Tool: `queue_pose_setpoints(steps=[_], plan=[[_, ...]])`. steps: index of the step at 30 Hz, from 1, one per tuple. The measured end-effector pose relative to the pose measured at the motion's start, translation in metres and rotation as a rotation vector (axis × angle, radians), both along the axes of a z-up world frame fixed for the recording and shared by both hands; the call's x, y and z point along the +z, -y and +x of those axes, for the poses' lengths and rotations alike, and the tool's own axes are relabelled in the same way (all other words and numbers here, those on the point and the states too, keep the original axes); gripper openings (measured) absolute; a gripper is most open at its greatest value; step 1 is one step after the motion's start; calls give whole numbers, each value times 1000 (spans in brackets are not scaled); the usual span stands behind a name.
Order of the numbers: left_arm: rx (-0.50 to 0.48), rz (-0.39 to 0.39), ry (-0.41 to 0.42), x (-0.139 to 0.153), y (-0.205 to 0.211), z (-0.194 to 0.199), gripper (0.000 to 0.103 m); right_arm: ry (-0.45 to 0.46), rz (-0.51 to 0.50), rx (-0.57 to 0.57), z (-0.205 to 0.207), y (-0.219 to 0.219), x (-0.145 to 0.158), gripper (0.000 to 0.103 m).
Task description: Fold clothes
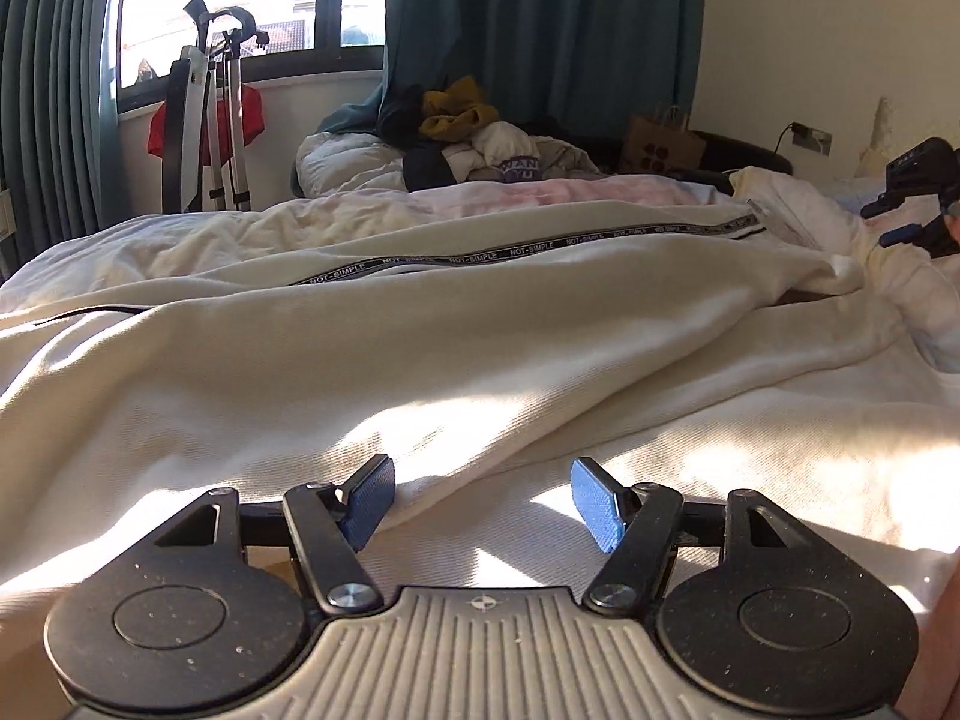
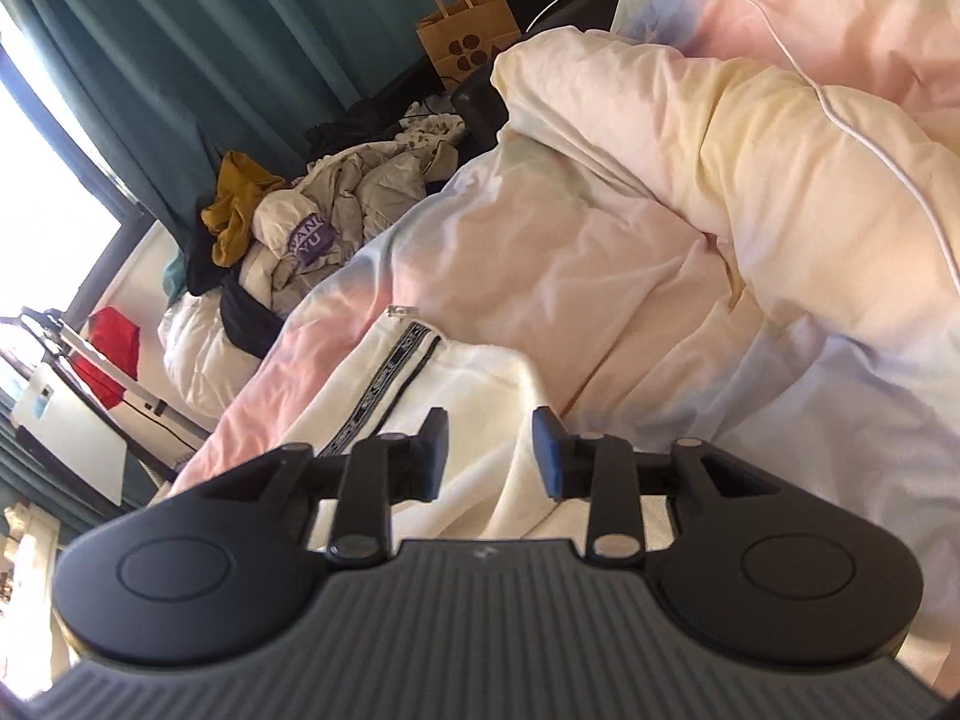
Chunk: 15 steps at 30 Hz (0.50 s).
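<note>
A cream-white garment [image 1: 456, 354] with a black "NOT-SIMPLE" lettered stripe [image 1: 528, 252] lies spread across the bed. My left gripper [image 1: 483, 498] is open, its blue pads [image 1: 372, 498] low over the near part of the cloth, holding nothing. My right gripper [image 2: 491, 450] is open and empty, tilted over the garment's far end [image 2: 474, 408], where the stripe [image 2: 390, 378] runs. The right gripper also shows at the right edge of the left wrist view [image 1: 918, 204].
A pastel duvet [image 2: 690, 192] is bunched beyond the garment. A pile of clothes [image 1: 468, 138] lies by the teal curtain [image 1: 540, 30]. A brown paper bag [image 2: 465, 39] and a stand with a red cloth [image 1: 207, 120] are by the window.
</note>
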<state>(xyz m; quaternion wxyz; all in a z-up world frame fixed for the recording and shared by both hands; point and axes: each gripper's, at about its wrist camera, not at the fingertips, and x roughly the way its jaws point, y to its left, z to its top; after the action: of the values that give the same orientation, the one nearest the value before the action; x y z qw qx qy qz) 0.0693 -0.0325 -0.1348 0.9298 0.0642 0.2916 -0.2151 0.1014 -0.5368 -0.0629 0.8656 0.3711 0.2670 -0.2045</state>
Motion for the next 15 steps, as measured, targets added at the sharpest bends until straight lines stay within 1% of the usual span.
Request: queue_pose_setpoints(steps=[1, 2, 4, 5, 7, 8, 10, 11, 13, 15], plan=[[10, 8, 0, -2, 1, 2, 66, 2, 1, 6, 0, -4, 2, 42], [22, 15, 3, -3, 1, 3, 66, 6, 2, 35, 4, -8, 3, 44], [47, 14, 6, -4, -1, 5, 60, -17, 28, 104, 17, -15, -1, 44], [60, 9, 5, -4, -3, 7, 57, -41, 60, 128, 26, -18, -6, 44], [83, -6, -2, -4, -8, 10, 46, -81, 130, 124, 43, -21, -24, 44], [88, -19, -15, -4, -11, 13, 44, -100, 166, 119, 51, -23, -33, 44], [98, -43, -30, -3, -17, 17, 34, -139, 237, 108, 68, -26, -52, 44], [102, -53, -35, -3, -19, 18, 31, -165, 217, 105, 76, -28, -57, 42], [103, -76, -45, -2, -24, 21, 17, -203, 156, 78, 89, -31, -64, 42], [101, -113, -61, -1, -28, 25, 10, -177, 173, 10, 95, -26, -69, 40]])
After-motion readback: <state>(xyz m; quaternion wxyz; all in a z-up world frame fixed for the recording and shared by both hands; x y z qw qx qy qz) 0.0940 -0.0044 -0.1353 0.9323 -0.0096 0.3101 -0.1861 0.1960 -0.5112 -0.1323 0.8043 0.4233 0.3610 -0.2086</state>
